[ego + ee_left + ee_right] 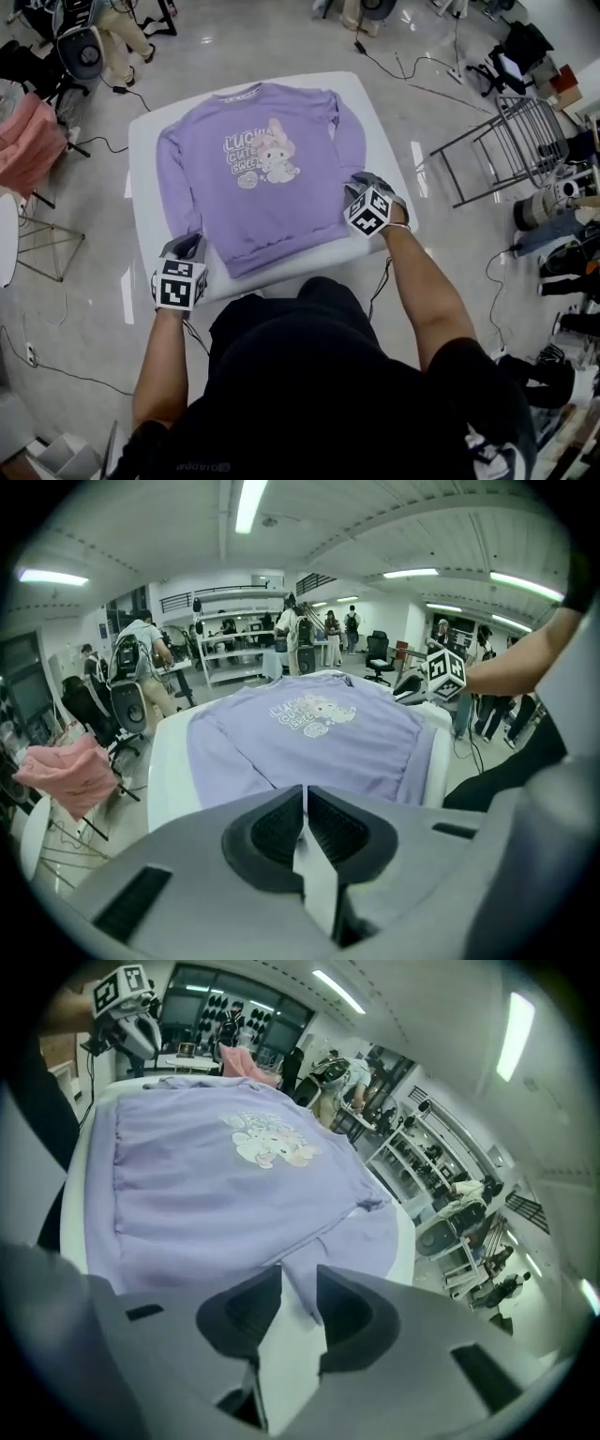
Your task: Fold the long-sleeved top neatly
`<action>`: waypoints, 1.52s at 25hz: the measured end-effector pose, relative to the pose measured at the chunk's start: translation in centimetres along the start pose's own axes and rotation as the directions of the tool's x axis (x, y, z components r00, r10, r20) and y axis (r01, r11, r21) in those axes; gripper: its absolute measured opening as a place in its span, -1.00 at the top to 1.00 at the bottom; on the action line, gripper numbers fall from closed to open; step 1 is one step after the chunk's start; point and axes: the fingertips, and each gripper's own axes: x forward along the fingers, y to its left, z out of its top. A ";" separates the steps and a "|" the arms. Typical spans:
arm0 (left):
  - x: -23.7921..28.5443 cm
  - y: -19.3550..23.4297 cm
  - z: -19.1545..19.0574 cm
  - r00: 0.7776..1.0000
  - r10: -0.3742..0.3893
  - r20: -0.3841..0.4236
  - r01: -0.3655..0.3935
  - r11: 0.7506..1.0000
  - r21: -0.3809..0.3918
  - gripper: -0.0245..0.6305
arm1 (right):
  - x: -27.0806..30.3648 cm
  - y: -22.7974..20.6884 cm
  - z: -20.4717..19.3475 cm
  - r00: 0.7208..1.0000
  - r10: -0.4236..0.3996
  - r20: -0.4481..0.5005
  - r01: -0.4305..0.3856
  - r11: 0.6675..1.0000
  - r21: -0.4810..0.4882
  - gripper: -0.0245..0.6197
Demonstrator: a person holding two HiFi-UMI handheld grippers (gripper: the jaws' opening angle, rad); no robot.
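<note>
A purple long-sleeved top (pixel 267 178) with a cartoon print lies flat, front up, on the white table (pixel 148 183), sleeves down along its sides. My left gripper (pixel 183 247) hovers at the near left corner beside the left cuff. In the left gripper view the left gripper (pixel 305 797) is shut with nothing between its jaws, and the top (pixel 309 738) spreads ahead. My right gripper (pixel 362 185) is over the right cuff. In the right gripper view the right gripper (pixel 298 1283) stands open, and the sleeve end (pixel 328 1241) lies just past the gap, not pinched.
A pink garment (pixel 28 141) hangs on a stand to the left. A fan (pixel 82 52) stands at the far left. A folded metal rack (pixel 516 141) lies on the floor to the right. Cables run across the floor, and people stand in the background.
</note>
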 end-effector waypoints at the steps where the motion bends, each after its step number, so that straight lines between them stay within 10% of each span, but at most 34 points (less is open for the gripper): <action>1: 0.0 0.3 0.0 1.000 -0.008 0.004 0.008 0.999 -0.032 0.88 | 0.2 0.1 0.2 1.000 0.009 -0.002 -0.009 1.000 -0.026 0.53; 9: 0.9 1.0 1.6 1.000 0.025 0.006 -0.024 0.987 -0.161 0.88 | 2.3 0.3 -0.1 0.991 0.127 -0.040 -0.133 0.975 -0.177 0.53; 13: 1.8 0.4 2.7 0.999 0.046 0.017 -0.041 0.976 -0.213 0.88 | 2.7 0.3 0.5 0.982 0.186 0.034 -0.175 0.962 -0.211 0.86; 17: 2.2 0.1 3.9 0.997 0.070 0.023 -0.063 0.971 -0.230 0.88 | 1.3 -3.3 1.1 0.952 0.200 0.233 -0.237 0.960 0.146 0.87; 22: 2.0 0.8 4.7 0.993 0.118 0.026 -0.107 0.958 -0.265 0.88 | -2.6 -11.8 1.2 0.867 0.056 0.495 -0.375 0.727 0.575 0.87; 25: 2.1 0.8 4.8 0.991 0.128 0.024 -0.117 0.956 -0.270 0.88 | -5.2 -16.7 2.1 0.826 -0.035 0.563 -0.403 0.663 0.631 0.88; 33: 1.7 1.1 5.3 0.990 0.139 0.038 -0.123 0.953 -0.276 0.87 | -10.4 -27.9 6.3 0.813 -0.215 0.542 -0.294 0.651 0.699 0.88; 38: 0.8 1.8 4.7 0.987 0.153 0.042 -0.135 0.948 -0.290 0.87 | -12.3 -29.8 11.7 0.817 -0.186 0.546 -0.303 0.667 0.681 0.88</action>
